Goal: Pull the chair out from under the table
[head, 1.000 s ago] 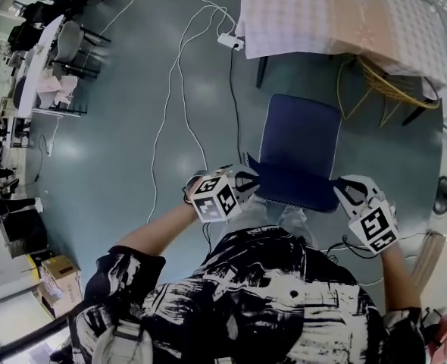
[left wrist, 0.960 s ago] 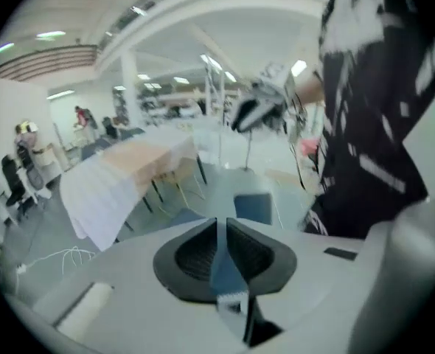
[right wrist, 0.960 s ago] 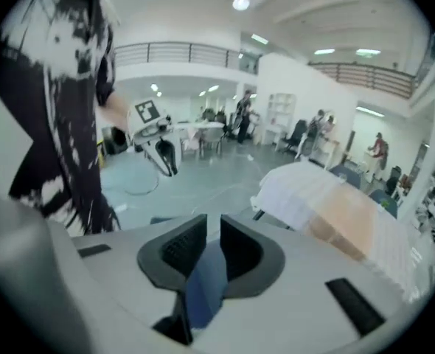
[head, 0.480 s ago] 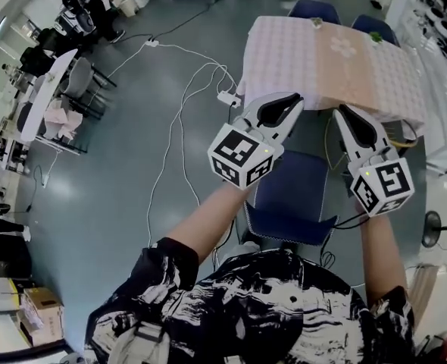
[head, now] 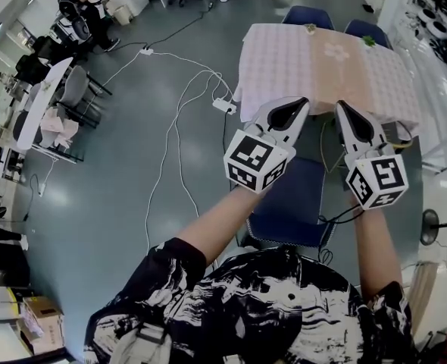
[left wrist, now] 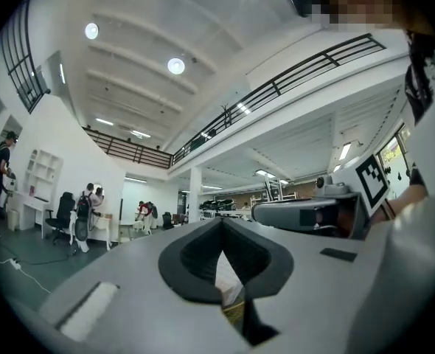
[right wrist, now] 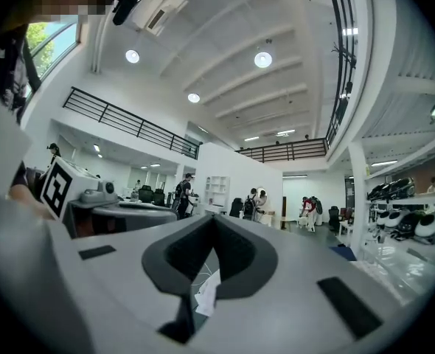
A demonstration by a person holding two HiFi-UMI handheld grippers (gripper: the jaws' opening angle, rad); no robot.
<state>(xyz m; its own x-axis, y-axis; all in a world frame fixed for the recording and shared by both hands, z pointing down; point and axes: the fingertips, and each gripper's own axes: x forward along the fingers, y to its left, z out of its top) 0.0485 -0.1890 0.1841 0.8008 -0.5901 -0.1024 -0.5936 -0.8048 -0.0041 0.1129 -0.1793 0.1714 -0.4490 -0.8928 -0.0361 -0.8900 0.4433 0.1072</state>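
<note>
1. Before the pink-checked cloth-covered table (head: 322, 59), the blue padded chair (head: 299, 197) stands, seemingly clear.
2. Left gripper (head: 302, 103) and right gripper (head: 342, 106) hover at the table's near edge, jaws closed, empty.
3. For more clearance, we'd regrip its back evenly.

Head view: high above the person, steeply down on the glossy grey-blue floor (head: 95, 173). Gripper views: level, along own jaws, into the white hall. Shared: left gripper view shows the grey right gripper (left wrist: 265, 214); right gripper view, the grey left gripper (right wrist: 166, 216).

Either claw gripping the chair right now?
No, the left claw and right claw are both shut, empty, well above the blue chair.
</note>
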